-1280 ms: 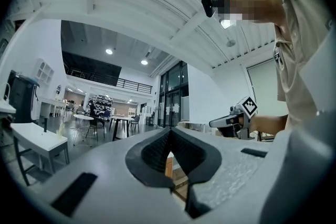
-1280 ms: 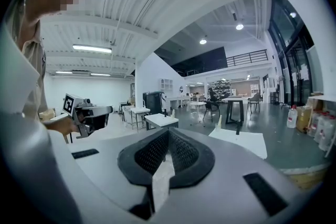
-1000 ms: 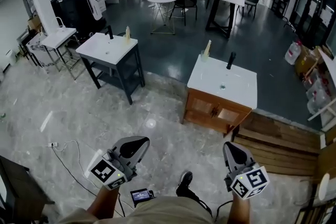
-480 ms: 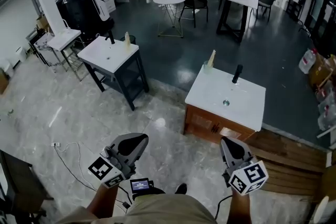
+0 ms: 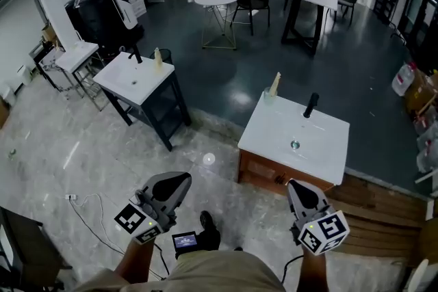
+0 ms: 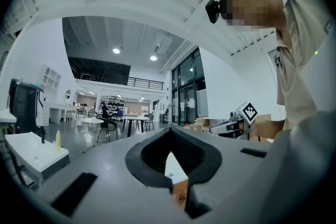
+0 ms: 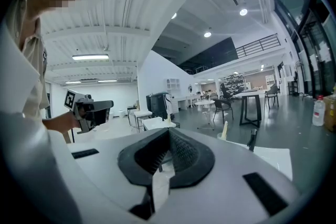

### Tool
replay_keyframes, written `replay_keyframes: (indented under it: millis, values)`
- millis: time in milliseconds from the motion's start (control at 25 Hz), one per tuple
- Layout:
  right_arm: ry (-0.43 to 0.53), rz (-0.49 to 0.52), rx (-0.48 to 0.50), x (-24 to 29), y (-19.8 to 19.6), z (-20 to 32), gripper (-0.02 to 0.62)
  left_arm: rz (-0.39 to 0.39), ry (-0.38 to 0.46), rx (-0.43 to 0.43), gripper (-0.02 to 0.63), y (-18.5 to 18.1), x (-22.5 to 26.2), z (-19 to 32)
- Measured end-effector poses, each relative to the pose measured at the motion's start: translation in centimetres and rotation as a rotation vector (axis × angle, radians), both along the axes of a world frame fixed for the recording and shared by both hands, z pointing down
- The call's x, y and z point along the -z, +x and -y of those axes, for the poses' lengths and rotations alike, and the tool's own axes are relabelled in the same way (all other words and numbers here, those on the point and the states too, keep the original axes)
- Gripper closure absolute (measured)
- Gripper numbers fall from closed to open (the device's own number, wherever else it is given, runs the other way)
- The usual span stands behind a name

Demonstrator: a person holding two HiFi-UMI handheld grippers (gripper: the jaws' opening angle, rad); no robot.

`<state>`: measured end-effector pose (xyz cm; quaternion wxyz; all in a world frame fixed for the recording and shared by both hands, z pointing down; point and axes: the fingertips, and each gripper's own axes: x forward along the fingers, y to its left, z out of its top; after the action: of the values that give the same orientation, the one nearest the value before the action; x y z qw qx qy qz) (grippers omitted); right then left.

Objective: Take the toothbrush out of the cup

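Observation:
A clear cup with a pale toothbrush [image 5: 272,87] stands at the back left corner of a white-topped wooden vanity [image 5: 321,147], next to a black faucet [image 5: 310,104]. The right gripper view shows the same cup [image 7: 224,131] ahead and to the right. My left gripper [image 5: 183,179] and right gripper [image 5: 294,185] are held low in the head view, well short of the vanity. Both are shut and empty. In the gripper views the left jaws [image 6: 169,131] and the right jaws [image 7: 169,132] meet with nothing between them.
A second, dark-framed vanity [image 5: 120,82] with its own cup [image 5: 158,57] and faucet stands to the left. Round and rectangular tables with chairs fill the dark floor behind. A cable and a small device [image 5: 185,240] lie on the marble floor near my feet.
The wooden vanity and its cup have come nearer and lower in the head view as I walk forward. Both grippers stay shut in the same carried pose.

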<state>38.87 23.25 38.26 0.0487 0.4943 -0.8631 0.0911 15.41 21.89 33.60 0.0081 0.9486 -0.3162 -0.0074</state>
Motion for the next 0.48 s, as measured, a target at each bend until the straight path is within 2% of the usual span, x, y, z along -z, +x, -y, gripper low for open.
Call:
replay_keyframes:
  millis: [480]
  values:
    - [-0.026,-0.030,-0.120,-0.3,-2.0,17.7,0.591,-0.026,-0.001,-0.115,0.600,-2.4,-0.1,18.8]
